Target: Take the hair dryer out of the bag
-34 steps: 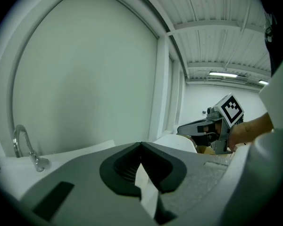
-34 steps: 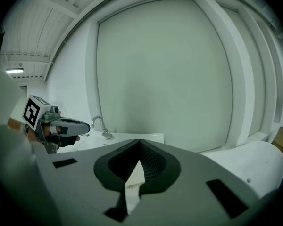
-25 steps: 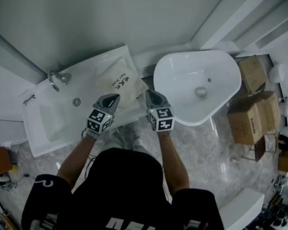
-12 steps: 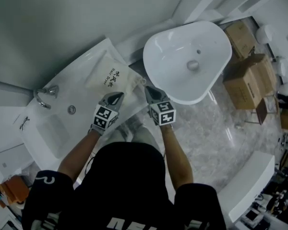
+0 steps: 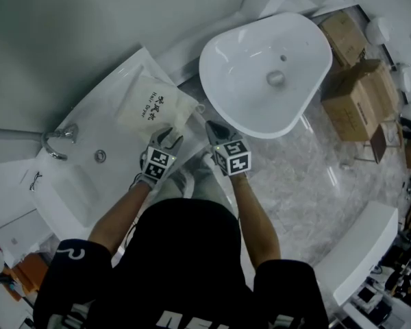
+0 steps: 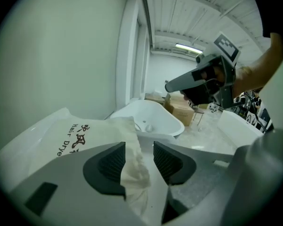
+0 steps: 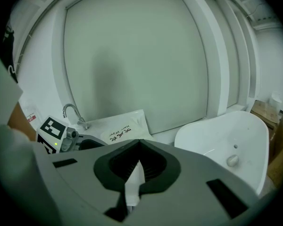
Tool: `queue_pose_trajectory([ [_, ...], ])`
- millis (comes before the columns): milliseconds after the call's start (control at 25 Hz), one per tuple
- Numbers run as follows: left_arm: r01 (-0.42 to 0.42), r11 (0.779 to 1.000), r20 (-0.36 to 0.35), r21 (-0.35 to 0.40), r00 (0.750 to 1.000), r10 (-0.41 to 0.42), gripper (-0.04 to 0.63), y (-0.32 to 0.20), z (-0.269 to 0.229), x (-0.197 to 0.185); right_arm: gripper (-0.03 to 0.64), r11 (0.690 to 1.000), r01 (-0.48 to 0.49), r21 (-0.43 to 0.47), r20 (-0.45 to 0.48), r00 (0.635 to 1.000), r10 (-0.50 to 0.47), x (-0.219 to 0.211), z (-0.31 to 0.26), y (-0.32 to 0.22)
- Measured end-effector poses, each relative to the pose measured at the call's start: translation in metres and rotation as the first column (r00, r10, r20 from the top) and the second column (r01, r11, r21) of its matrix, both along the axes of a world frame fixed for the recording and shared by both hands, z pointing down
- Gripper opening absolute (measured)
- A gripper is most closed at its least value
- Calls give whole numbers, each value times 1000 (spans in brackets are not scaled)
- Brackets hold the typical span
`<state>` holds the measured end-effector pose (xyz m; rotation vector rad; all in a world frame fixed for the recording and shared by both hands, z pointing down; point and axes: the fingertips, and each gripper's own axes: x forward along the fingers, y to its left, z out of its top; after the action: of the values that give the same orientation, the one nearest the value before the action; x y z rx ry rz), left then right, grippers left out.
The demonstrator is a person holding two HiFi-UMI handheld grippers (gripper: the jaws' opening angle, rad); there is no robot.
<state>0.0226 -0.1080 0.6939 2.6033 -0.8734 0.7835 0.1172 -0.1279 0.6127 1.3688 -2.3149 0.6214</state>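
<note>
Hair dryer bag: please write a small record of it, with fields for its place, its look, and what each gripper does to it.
place: bag lies on the white washstand
look: white cloth, printed "Hair Dryer"; the dryer itself does not show
left gripper: jaws apart, they have just been opening; the bag's gathered end lies between them
right gripper: jaws together, apart from the bag

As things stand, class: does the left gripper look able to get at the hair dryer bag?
Probably yes. The jaws of the left gripper have just been opening, and a crumpled corner of the bag lies between them on the counter, with nothing else in the way.
</note>
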Motion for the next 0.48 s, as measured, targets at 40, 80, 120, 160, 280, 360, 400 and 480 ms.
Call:
queue_pose_trajectory([
  [40,6,1000,21,-7,1000,-6,177,-1,7,1,-5,1000,9,-3,-4,1000,-9,3,4,-1],
  [80,13,1000,42,-14,999,-12,185,-1,15,2,-5,1000,17,-6,-4,1000,-17,5,8,-1],
  [120,18,1000,63,-20,998,-17,191,-1,22,3,-6,1000,23,-9,-1,1000,-23,6,12,-1],
  [160,23,999,84,-22,996,-21,195,-2,28,3,-5,1000,29,-13,3,1000,-28,7,16,-1],
  [280,31,999,165,-15,986,-28,198,-5,46,4,-5,998,42,-36,6,999,-41,13,26,2],
  [360,54,998,214,-17,976,-49,198,-8,51,2,-5,998,51,-43,12,999,-51,16,29,4],
  [400,67,997,224,-23,973,-60,196,-9,52,1,-6,998,57,-39,16,998,-57,16,30,4],
  [480,103,993,212,-56,973,-89,169,-10,51,0,-5,997,66,-35,20,998,-66,19,31,5],
])
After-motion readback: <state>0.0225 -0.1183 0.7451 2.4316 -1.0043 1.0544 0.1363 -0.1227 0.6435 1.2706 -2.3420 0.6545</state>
